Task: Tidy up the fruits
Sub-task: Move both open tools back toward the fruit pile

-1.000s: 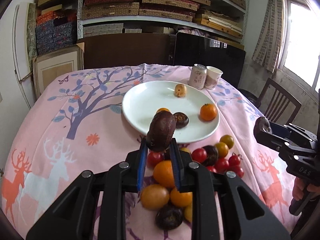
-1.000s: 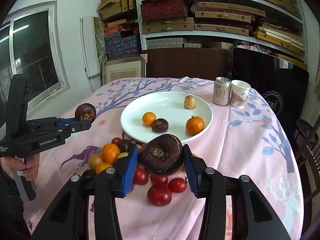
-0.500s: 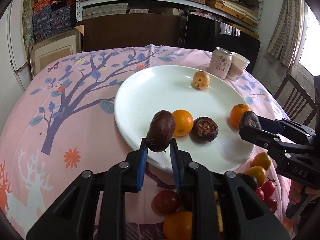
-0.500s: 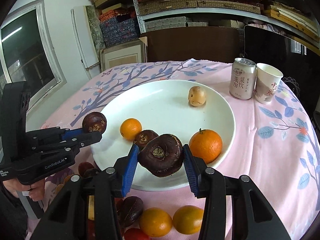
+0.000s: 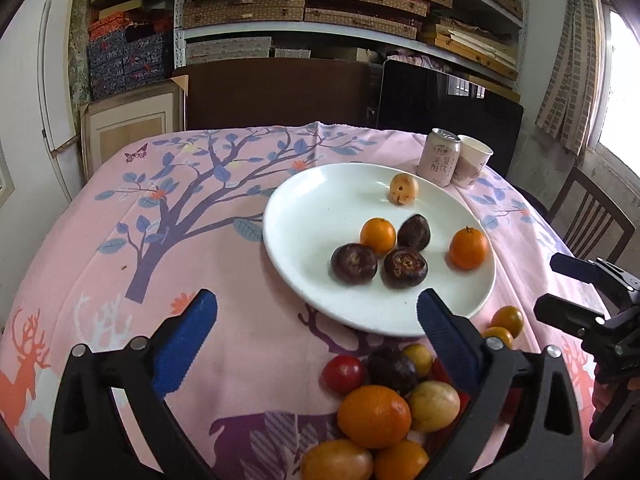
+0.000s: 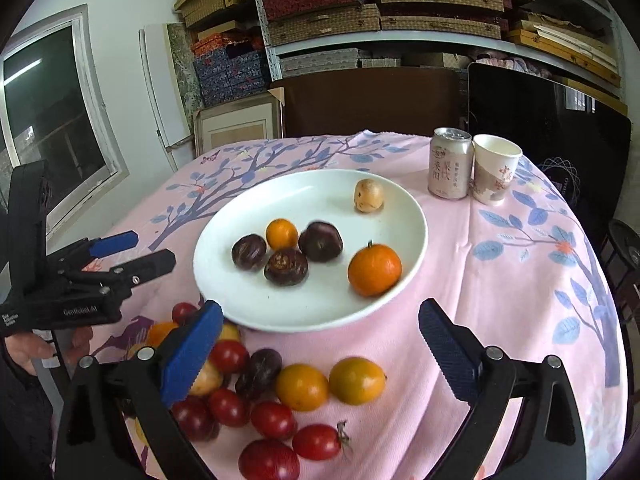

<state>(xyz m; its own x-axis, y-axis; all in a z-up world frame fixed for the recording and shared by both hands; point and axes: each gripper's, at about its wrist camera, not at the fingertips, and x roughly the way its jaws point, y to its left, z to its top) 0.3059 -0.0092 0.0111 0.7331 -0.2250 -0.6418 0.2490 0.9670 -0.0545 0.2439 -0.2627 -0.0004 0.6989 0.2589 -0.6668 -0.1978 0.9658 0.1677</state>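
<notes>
A white plate (image 5: 312, 208) (image 6: 312, 200) holds three dark brown fruits (image 5: 354, 263) (image 6: 286, 267), two oranges (image 5: 469, 248) (image 6: 374, 269) and a tan fruit (image 5: 404, 194) (image 6: 368, 196). My left gripper (image 5: 316, 304) hangs over the plate's near edge, its jaws opening with nothing between them. My right gripper (image 6: 320, 312) also hovers at the near rim, jaws opening and empty. A pile of loose fruit (image 5: 376, 408) (image 6: 280, 392), oranges, yellow ones, red tomatoes and dark ones, lies on the cloth in front of the plate.
A drink can (image 6: 450, 163) and a paper cup (image 6: 496, 168) stand behind the plate at the right. The round table wears a pink tree-print cloth (image 5: 180, 216). A wooden chair (image 5: 592, 216) stands at the right, shelves of boxes behind.
Both grippers let go of their dark fruits, which now lie on the plate beside the small orange. Both jaws went from shut on fruit to wide apart, and both grippers drew back toward the near rim.
</notes>
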